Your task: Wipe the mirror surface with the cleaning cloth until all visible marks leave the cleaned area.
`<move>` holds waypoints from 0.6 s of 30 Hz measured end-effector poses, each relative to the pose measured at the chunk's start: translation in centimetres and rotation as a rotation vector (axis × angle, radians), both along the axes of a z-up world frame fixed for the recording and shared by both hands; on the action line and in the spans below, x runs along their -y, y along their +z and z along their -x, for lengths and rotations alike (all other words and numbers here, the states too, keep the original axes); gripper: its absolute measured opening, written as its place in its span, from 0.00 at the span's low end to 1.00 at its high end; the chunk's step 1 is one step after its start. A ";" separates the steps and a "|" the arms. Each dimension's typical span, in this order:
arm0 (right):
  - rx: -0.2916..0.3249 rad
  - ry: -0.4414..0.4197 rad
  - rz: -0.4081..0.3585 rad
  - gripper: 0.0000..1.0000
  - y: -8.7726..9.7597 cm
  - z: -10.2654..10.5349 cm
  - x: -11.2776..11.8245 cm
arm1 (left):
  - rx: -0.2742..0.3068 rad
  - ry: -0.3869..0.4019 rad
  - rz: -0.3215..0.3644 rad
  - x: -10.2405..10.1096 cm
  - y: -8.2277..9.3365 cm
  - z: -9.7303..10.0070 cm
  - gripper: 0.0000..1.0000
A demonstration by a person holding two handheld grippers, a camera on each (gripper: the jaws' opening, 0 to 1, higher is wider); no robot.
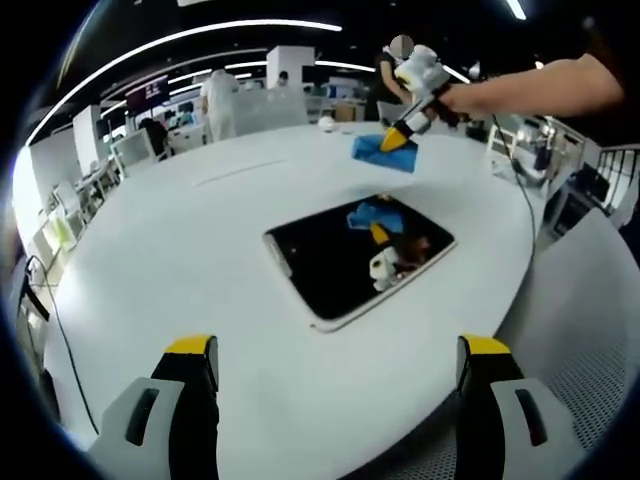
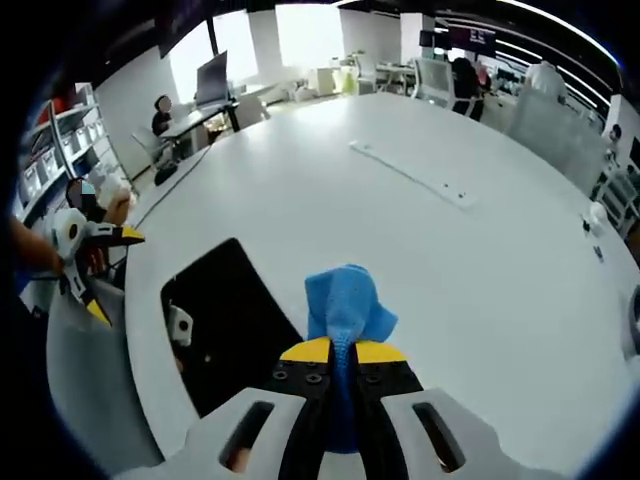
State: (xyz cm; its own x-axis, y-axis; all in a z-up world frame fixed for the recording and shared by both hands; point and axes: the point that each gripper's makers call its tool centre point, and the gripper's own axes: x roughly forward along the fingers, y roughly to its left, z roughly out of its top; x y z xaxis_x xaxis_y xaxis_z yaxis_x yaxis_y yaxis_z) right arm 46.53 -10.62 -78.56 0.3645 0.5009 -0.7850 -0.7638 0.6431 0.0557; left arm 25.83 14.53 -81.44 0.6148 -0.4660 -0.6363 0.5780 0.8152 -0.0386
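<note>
White round table [image 1: 200, 250] in open office. Mirror [image 1: 340, 270] lies flat mid-table. Right gripper [image 2: 342, 352] clenched on blue cloth [image 2: 345, 300], held above table just beyond mirror's far edge. Left gripper [image 1: 338, 358] spread wide, holding nothing, near side.

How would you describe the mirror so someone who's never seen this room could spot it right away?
Find the big round white table. Lying flat on it is the mirror, a dark rounded rectangle with a thin pale edge. It is the only dark, glossy thing on the white top, and it reflects the blue cloth held above it.
</note>
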 end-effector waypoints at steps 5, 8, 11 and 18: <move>-0.004 -0.050 0.008 0.01 0.2 0.5 2.7 | 0.004 -0.007 0.001 0.2 0.1 0.1 1.00; -0.003 -0.083 0.012 0.01 0.4 0.5 4.2 | 0.011 -0.002 0.003 0.2 0.3 0.0 1.00; -0.012 -0.135 0.011 0.01 0.4 0.6 5.8 | 0.013 -0.015 0.007 0.5 0.4 0.1 1.00; -0.022 -0.190 0.021 0.01 -0.1 1.0 8.1 | 0.036 -0.013 0.056 0.8 1.1 -0.2 1.00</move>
State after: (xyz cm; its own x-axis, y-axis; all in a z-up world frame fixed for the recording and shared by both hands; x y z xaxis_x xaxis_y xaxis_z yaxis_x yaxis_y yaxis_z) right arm 45.49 -18.71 -78.69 0.4336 0.4081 -0.8034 -0.6276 0.7765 0.0558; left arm 26.03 13.69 -80.34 0.6309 -0.5084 -0.5861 0.5901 0.8049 -0.0630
